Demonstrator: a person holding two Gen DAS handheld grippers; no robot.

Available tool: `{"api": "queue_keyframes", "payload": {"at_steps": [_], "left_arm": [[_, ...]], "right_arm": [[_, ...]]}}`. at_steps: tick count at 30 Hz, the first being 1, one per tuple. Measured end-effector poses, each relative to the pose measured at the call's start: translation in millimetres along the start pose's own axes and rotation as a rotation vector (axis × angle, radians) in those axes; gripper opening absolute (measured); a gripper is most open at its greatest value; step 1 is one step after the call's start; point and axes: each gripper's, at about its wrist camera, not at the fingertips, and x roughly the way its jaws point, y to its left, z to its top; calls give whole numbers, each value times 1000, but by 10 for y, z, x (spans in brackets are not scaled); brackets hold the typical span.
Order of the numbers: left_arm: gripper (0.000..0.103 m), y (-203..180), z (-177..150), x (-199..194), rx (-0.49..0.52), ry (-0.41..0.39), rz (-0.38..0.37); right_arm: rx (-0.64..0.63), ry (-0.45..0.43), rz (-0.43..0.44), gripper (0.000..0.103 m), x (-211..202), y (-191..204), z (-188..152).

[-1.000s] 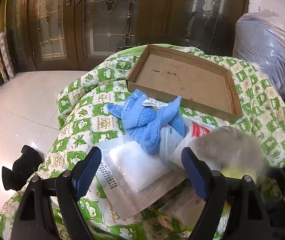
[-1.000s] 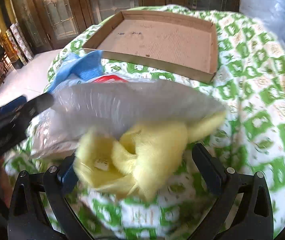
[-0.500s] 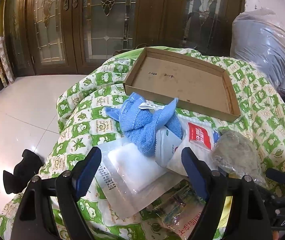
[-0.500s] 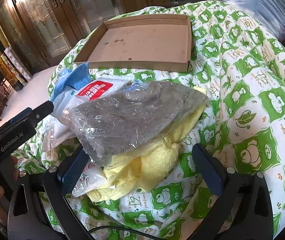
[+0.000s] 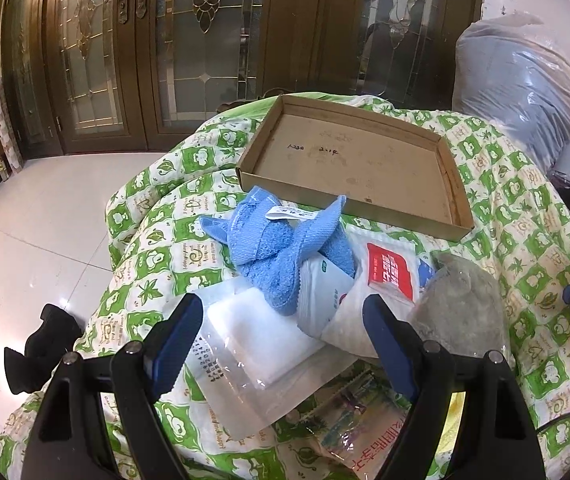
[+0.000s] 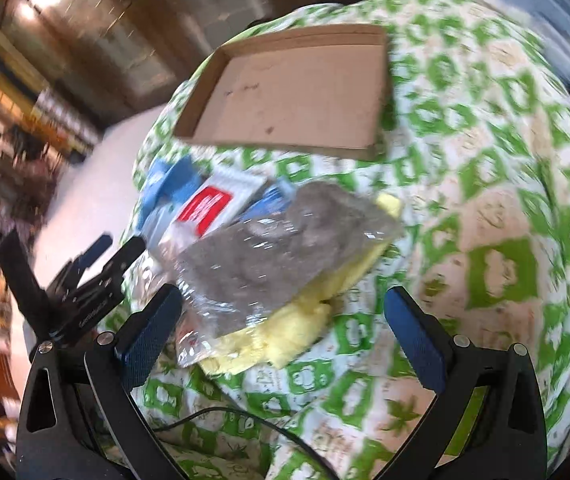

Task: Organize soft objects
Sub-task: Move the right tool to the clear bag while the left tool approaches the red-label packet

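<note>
While both pairs of tongs stand with their blue pads wide apart and nothing between them, the soft things lie heaped on a green-and-white patterned quilt [image 5: 157, 208] just ahead of them. The left tongs [image 5: 281, 320] hover over a clear zip bag [image 5: 253, 364] that holds a flat white pad; small black print runs along its edge, too fine to read. Touching that bag on its far side is a crumpled blue towel [image 5: 281, 248] with a white label tag on top, its writing illegible. Beside the towel lie white packets [image 5: 381, 280], one bearing a red panel with white characters that I cannot make out. Under the left tongs' right finger a printed plastic wrapper [image 5: 349, 424] shows red characters, also unreadable.

The right tongs [image 6: 281, 328] face a clear bag of grey fabric [image 6: 269, 256] resting on a yellow towel [image 6: 285, 340]; this view is blurred. A thin black cable [image 6: 245, 420] crosses the quilt below them. The left tool's body there carries white lettering, too smeared to read.

Toward the quilt's far edge sits a shallow cardboard tray [image 5: 445, 164] with nothing in it, faint handwritten marks on its floor reading roughly "1230 2.14". Near the far right corner stands a large plastic-wrapped bundle [image 5: 525, 88].
</note>
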Motion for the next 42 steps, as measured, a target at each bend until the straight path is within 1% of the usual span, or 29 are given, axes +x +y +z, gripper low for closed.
{"api": "queue_keyframes", "payload": {"at_steps": [1,4,10,16,21,24,30,35,37,42], "left_arm": [[82,-10,0,-4,4,-1,0],[82,-61,-1,-33,27,-14,2],[82,-175,2,-22,88,-8,8],[82,-268,126,43,118,24,0],[82,-395,262,153,121,59,-46],[82,-505,306,192,146,67,-58],[82,-751,343,286,235,83,-43],[82,-820,344,416,262,108,-36],[82,-820,328,474,258,125,-37],[82,-739,270,569,224,153,-40]], "right_arm": [[22,3,8,103,16,-51,1],[89,47,42,103,151,-168,-18],[133,72,70,103,267,-193,57],[198,78,73,103,358,-253,143],[198,88,56,103,397,-287,145],[193,92,43,103,424,-307,142],[201,91,24,103,505,-277,178],[234,86,29,103,594,-304,240],[261,88,43,101,644,-345,269],[334,123,90,87,795,-426,300]]}}
